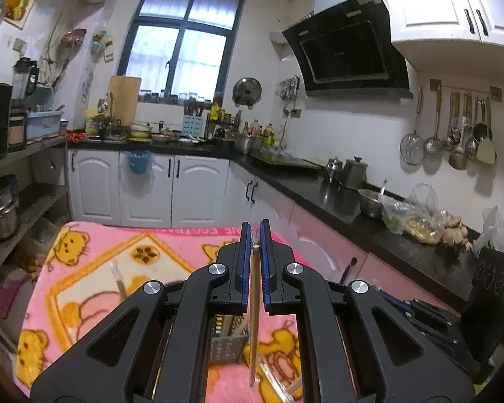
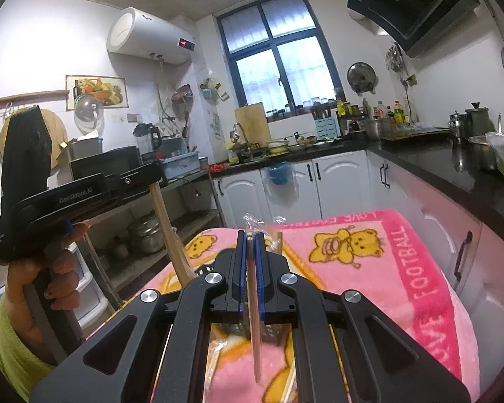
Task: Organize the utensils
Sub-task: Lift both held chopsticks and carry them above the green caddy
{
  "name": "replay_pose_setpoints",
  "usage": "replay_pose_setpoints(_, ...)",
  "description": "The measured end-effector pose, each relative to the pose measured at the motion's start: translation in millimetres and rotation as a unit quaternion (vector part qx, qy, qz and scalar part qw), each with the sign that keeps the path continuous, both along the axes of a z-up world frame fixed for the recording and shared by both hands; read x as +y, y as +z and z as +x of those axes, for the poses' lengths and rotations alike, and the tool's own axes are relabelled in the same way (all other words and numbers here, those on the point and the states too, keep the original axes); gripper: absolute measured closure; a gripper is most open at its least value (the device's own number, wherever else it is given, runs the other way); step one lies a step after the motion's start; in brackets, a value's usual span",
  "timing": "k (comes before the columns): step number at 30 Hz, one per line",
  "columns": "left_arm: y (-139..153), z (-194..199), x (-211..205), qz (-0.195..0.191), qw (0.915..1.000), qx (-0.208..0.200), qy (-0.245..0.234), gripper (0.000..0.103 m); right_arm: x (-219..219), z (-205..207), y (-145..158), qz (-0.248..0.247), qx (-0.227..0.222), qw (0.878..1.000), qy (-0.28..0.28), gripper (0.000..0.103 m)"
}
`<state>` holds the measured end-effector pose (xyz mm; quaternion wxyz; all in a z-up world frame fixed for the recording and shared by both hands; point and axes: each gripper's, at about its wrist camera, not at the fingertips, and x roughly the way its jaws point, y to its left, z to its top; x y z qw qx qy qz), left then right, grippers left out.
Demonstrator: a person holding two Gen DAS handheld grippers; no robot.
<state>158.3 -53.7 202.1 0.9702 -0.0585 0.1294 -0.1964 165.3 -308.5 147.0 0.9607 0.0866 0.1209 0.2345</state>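
**Two grippers, each clamped on a wooden chopstick above a blanket-covered table**

Black, angular linkage arms with round silver pivot pins fill the lower half of both wrist views. In the left wrist view, the left gripper has its blue-edged fingers drawn narrow on a slim, pale wooden chopstick, which hangs straight down from the pads toward the bottom of the frame. Below it, at lower centre, stands a perforated grey metal utensil holder with further sticks inside; crinkled clear wrappers lie just beside it.

In the right wrist view, the right gripper is likewise closed narrow on a second chopstick, whose clear plastic wrapper projects above the fingertips. The holder is partly hidden behind the fingers. At the left of this frame a hand in a yellow-green sleeve grips the other gripper's handle.

A fleecy pink blanket with yellow bear prints covers the table. Beyond it run white cabinets, a black worktop, a dark-framed window and hanging steel ladles.
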Motion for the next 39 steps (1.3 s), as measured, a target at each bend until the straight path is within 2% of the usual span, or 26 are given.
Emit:
replay_pose_setpoints(21, 31, 36, 22, -0.009, 0.998, -0.031, 0.054, 0.1, 32, 27, 56, 0.012, -0.077, 0.997, 0.008, 0.098)
replay_pose_setpoints(29, 31, 51, 28, -0.009, 0.9965, -0.039, 0.073, 0.1, 39, 50, 54, 0.016, -0.081, 0.997, 0.005, 0.098)
replay_pose_setpoints(35, 17, 57, 24, -0.012, 0.9946, -0.054, 0.088, 0.1, 42, 62, 48, 0.011, -0.08, 0.997, 0.003, 0.098)
replay_pose_setpoints(39, 7, 66, 18, -0.001, 0.9948, -0.047, 0.09, 0.1, 45, 74, 39, 0.003, -0.076, 0.997, -0.005, 0.098)
